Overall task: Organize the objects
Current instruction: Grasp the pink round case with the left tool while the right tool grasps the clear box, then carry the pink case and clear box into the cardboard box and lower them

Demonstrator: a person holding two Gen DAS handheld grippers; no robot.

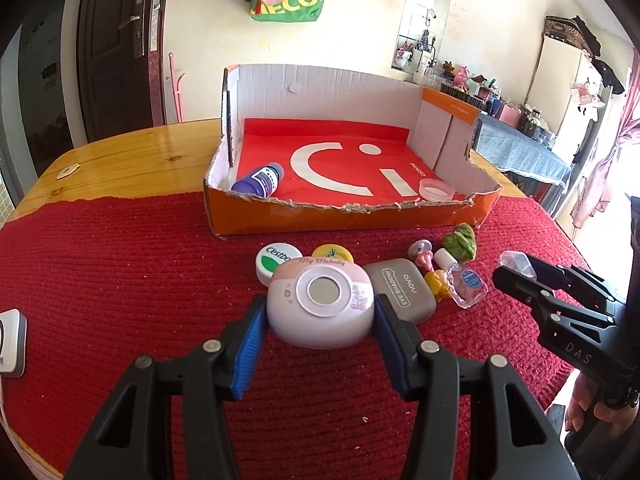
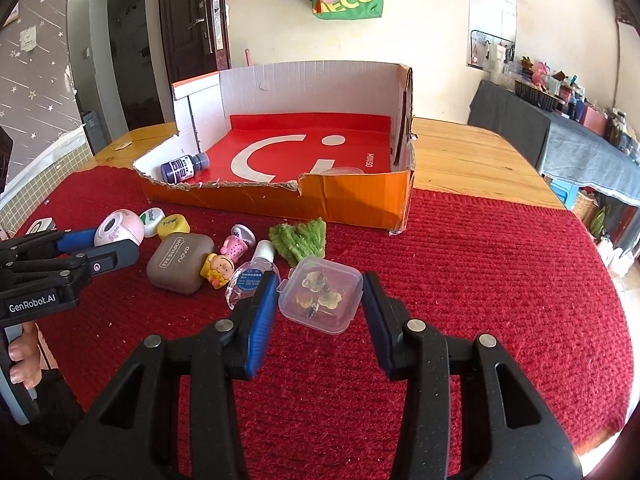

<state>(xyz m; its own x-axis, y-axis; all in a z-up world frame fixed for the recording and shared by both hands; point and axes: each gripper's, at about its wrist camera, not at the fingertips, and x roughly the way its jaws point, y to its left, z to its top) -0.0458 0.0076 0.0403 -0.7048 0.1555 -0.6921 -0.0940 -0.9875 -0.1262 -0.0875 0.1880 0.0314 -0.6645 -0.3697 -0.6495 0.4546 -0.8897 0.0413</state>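
Objects: loose row on the red cloth of the worktop [image 1: 120, 160], before the cardboard box [image 2: 352, 196]. Left gripper [image 1: 320, 320] clamps the pink case [image 1: 320, 304]; right gripper [image 2: 320, 308] apparently clamps the clear plastic box [image 2: 324, 300]. Step: pickup. Next: lift both over the torn front wall. Box holds purple bottle [image 1: 260, 180], clear lid [image 1: 436, 191].

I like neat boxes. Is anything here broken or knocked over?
Yes. The cardboard box has a torn, ragged front edge, lower than its back wall. Inside it, the purple bottle lies on its side in the corner instead of standing up.
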